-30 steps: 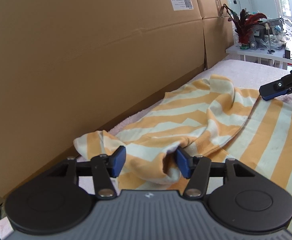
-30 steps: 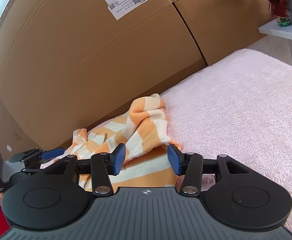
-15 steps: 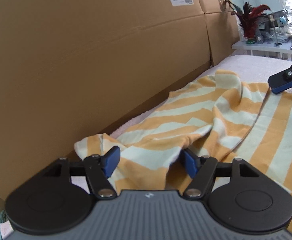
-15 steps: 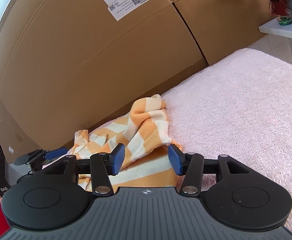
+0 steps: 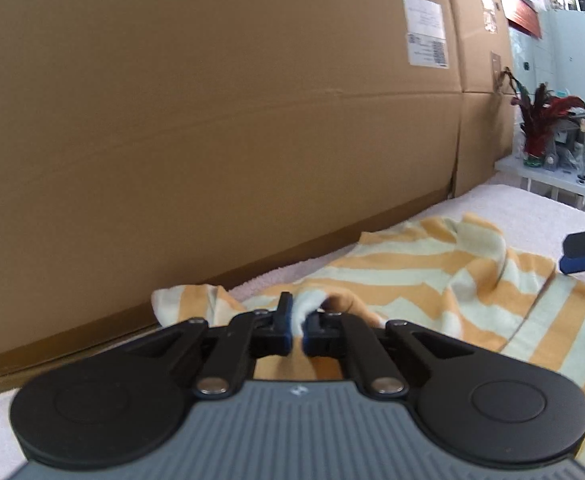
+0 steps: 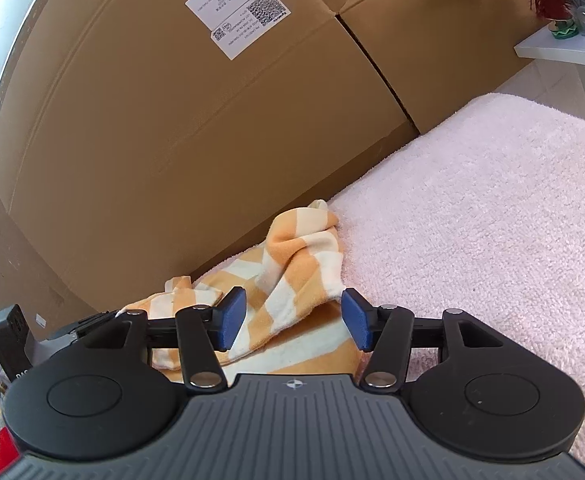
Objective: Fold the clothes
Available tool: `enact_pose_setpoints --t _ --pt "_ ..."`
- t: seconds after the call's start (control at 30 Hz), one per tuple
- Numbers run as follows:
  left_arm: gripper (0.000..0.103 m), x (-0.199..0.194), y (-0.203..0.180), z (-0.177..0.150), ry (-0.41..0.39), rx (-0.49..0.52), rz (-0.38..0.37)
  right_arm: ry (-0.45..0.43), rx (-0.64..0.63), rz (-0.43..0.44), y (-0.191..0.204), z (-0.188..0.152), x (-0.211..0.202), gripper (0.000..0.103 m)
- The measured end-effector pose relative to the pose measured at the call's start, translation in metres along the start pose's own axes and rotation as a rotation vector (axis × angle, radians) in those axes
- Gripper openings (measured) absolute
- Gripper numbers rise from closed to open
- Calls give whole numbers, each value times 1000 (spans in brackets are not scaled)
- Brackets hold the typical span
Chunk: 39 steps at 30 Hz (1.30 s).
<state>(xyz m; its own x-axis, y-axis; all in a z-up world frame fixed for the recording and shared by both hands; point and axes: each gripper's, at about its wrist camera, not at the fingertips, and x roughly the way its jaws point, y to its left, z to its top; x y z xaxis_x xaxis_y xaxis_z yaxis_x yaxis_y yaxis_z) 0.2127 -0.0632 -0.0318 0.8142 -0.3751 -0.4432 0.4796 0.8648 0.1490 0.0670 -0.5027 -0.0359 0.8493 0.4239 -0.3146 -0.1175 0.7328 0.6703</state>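
A striped garment point(image 5: 432, 276) is spread on a pink towelled surface point(image 6: 492, 220) against cardboard boxes point(image 5: 212, 120). A fold is clamped by the just-closed left gripper point(image 5: 297, 328). The right gripper point(image 6: 294, 322) is held with jaws apart, lately widening, over the cloth's edge.

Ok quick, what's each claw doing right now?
Left claw: closed, pinching a fold of the striped cloth.
Right claw: open, holding nothing, the cloth's edge lying between its blue pads.
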Motion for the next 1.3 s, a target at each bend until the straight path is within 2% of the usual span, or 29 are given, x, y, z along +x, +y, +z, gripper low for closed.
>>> enact_pose_setpoints --t 0.17,0.3,0.4,0.5,0.7,0.8,0.93,1.07,1.13,1.3 --pt "0 -7 26 14 -42 -160 22 -30 55 39 -8 4 -7 56" --pt "0 -27 40 38 -109 -177 40 -31 124 64 -13 2 -22 59" --pt "0 -39 52 53 -150 -212 49 -13 102 67 -3 -9 -41 59" --pt "0 -45 62 63 -173 -230 87 28 29 51 16 -25 -58 59" --pt "0 -49 81 75 -167 -277 143 72 -237 -85 61 -63 -97 59" --pt "0 -53 86 80 -165 -273 171 113 -318 -137 73 -78 -116 59" --pt "1 -51 91 86 -133 -294 208 174 -370 -132 86 -97 -134 58" --pt "1 -56 92 91 -144 -327 221 227 -457 -109 105 -118 -144 52" --pt "1 -59 91 93 -153 -337 234 257 -520 -130 113 -128 -140 51" --pt "1 -61 87 96 -154 -340 261 229 -664 -202 121 -143 -136 42"
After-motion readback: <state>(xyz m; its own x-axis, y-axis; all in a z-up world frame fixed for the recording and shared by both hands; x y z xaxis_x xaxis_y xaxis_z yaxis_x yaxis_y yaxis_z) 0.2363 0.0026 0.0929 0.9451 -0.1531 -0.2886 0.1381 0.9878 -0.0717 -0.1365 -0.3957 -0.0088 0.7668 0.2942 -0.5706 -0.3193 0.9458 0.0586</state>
